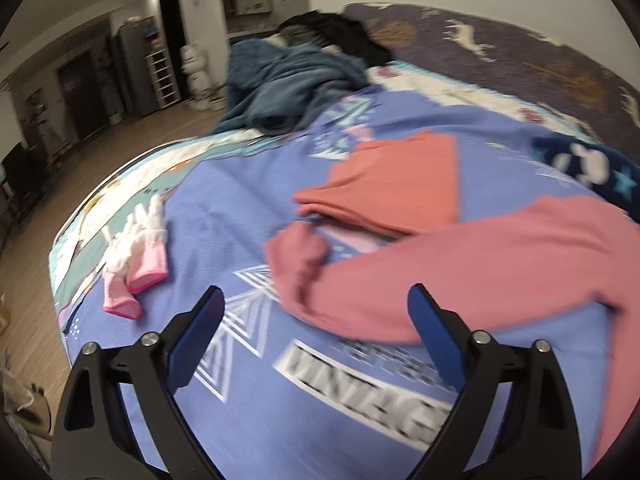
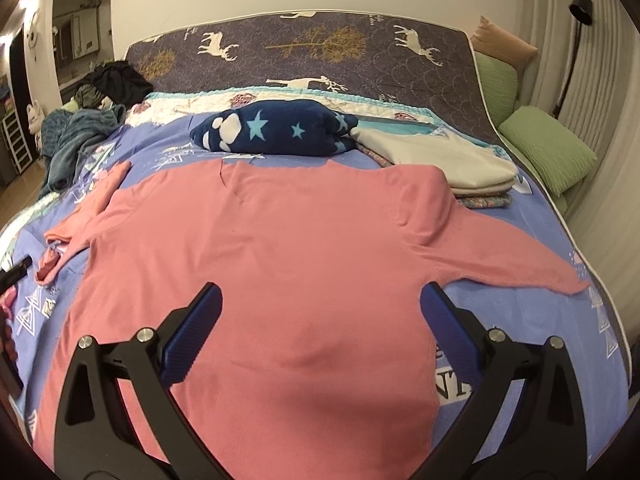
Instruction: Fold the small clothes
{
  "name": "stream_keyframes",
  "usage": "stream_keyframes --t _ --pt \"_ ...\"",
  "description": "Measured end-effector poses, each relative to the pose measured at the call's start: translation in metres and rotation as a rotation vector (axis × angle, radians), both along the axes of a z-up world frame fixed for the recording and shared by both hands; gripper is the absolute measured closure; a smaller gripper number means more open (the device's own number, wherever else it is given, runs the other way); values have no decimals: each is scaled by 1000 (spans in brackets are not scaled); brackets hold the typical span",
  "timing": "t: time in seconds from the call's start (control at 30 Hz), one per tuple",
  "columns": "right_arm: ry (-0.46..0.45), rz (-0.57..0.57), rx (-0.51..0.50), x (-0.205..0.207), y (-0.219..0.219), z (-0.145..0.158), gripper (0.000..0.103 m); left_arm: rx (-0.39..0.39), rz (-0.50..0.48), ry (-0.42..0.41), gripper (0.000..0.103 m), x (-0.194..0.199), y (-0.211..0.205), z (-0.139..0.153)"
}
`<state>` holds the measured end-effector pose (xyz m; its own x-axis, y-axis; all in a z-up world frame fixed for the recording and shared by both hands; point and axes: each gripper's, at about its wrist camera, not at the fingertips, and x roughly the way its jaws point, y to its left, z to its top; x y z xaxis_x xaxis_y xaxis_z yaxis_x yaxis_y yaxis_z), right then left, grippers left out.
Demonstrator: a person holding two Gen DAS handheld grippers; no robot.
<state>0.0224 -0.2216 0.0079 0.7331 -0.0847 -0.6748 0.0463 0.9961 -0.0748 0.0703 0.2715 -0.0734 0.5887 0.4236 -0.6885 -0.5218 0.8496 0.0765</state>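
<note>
Now both grippers' fingers [image 1: 434, 322] [image 2: 440, 318] hang spread above the pink shirt [image 2: 260, 248].

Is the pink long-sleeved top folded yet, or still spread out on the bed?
Spread out. The pink top lies flat on the bed, both sleeves extended sideways, no fold across its body.

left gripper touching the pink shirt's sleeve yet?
Apart. The left wrist view shows the left gripper open, both fingers hovering over the blue bedspread, with the pink shirt sleeve cuff lying beyond the fingertips, nothing between them.
</note>
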Motion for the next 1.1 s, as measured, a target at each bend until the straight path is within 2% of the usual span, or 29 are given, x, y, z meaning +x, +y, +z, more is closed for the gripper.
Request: stream_keyframes --t 0.07,0.13,0.4,0.43,0.5,0.53,0.57,0.63,0.8,0.9,1.0,1.1 --pt "3 7 -23 4 4 -1 2 -67 29 54 29 16 32 -19" --pt "10 8 -32 9 6 -3 2 -147 43 94 33 27 56 -34" --pt "48 -11 -13 25 8 -15 2 -195 37 215 34 49 77 -66" --pt "56 -12 -11 26 8 -18 2 -195 34 215 40 49 78 -69" --pt "64 -11 -9 27 8 -21 2 -228 22 222 84 55 83 -75" --pt "65 -10 -11 28 8 -22 2 -278 11 208 93 54 85 -75" --pt "65 -10 -12 28 8 -22 2 -317 9 180 96 52 86 -70" --pt "61 -10 -9 28 7 -22 2 -324 -5 121 97 50 80 -53" --pt "52 -24 6 26 -1 -21 2 -257 -177 -31 96 46 29 21" --pt "51 -36 29 24 -7 -21 2 -283 -275 -97 97 45 -1 53" --pt "50 -42 39 20 -14 -21 2 -265 -430 -154 97 45 -58 88" --pt "54 -56 52 18 -22 -21 2 -251 -577 -183 97 48 -118 111"
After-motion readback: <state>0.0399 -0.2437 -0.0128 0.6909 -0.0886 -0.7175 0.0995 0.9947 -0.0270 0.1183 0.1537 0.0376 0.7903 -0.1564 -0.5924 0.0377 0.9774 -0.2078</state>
